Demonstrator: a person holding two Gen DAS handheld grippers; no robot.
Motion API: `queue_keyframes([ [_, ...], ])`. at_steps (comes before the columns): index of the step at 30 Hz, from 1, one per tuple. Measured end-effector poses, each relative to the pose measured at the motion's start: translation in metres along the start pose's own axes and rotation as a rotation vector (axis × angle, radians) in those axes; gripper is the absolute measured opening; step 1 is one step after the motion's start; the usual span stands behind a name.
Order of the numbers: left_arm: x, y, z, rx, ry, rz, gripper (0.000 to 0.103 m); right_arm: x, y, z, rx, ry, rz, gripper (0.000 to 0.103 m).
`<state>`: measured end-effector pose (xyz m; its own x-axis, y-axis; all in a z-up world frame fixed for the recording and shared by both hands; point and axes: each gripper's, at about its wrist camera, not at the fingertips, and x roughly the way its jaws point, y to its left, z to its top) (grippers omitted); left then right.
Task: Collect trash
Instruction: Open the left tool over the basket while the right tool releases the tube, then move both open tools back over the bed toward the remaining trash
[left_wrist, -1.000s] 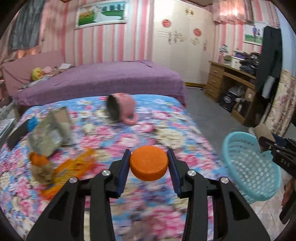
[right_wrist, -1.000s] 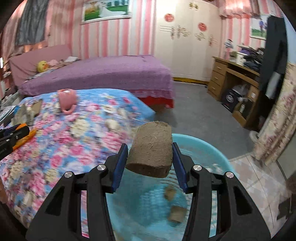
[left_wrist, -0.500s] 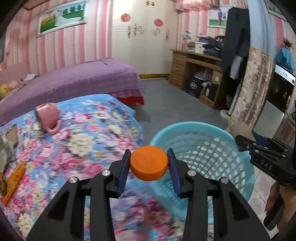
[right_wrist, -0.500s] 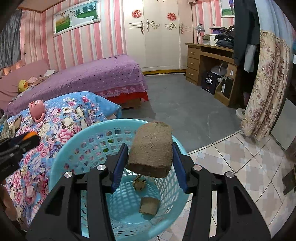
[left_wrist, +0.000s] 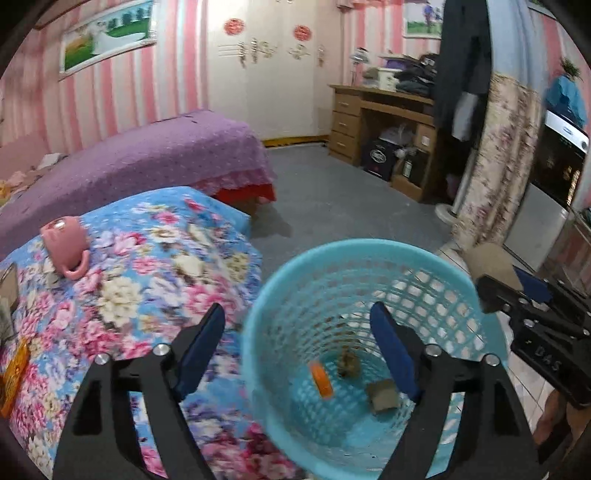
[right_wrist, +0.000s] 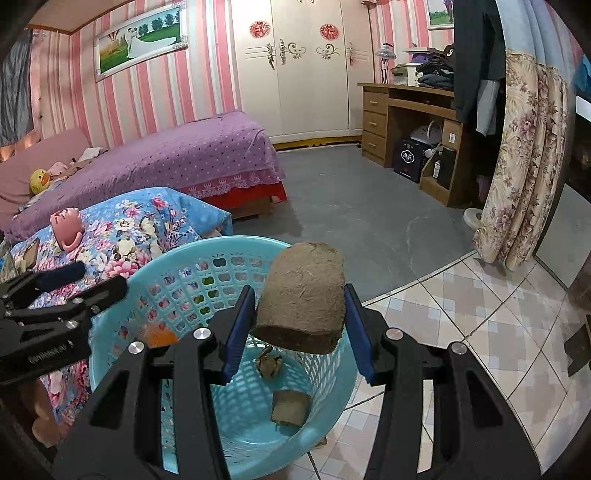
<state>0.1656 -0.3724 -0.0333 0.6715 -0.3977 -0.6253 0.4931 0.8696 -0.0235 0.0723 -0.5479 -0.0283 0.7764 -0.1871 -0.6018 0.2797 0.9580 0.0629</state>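
Cardboard lump (right_wrist: 301, 295) directly over basket (right_wrist: 147, 280), clamped in right tongs (right_wrist: 300, 325).
Left tongs (left_wrist: 297, 350) have just sprung wide, empty; orange cap (left_wrist: 320, 378) lies on the basket floor below.

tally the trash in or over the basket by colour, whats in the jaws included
orange: 1, the orange disc in the blue basket
brown: 3, a crumpled scrap, a flat piece, the brown lump in the right gripper
total: 4
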Motion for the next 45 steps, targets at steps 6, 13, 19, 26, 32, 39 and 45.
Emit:
queue_keyframes([
  [6,-0.012,0.029,0.003,-0.016,-0.042,0.056,0.087,0.001,0.004,0.001,-0.004,-0.005,-0.004,0.049],
  [13,-0.023,0.064,-0.004,-0.052,-0.067,0.105,0.090,0.008,0.024,0.006,-0.023,-0.014,-0.008,0.050],
  [19,-0.029,0.088,-0.014,-0.079,-0.056,0.123,0.090,0.011,0.036,0.010,-0.023,-0.038,-0.060,0.081],
  [26,-0.048,0.109,-0.016,-0.094,-0.074,0.140,0.091,0.002,0.051,0.015,0.049,-0.070,-0.055,0.099],
  [32,-0.075,0.132,-0.018,-0.087,-0.099,0.194,0.092,0.001,0.088,0.019,0.038,-0.059,-0.043,0.099],
  [39,-0.108,0.175,-0.031,-0.111,-0.098,0.260,0.093,-0.009,0.148,0.021,-0.028,-0.070,0.016,0.099],
  [45,-0.135,0.220,-0.051,-0.121,-0.086,0.347,0.093,-0.011,0.210,0.017,-0.051,-0.067,0.094,0.099],
])
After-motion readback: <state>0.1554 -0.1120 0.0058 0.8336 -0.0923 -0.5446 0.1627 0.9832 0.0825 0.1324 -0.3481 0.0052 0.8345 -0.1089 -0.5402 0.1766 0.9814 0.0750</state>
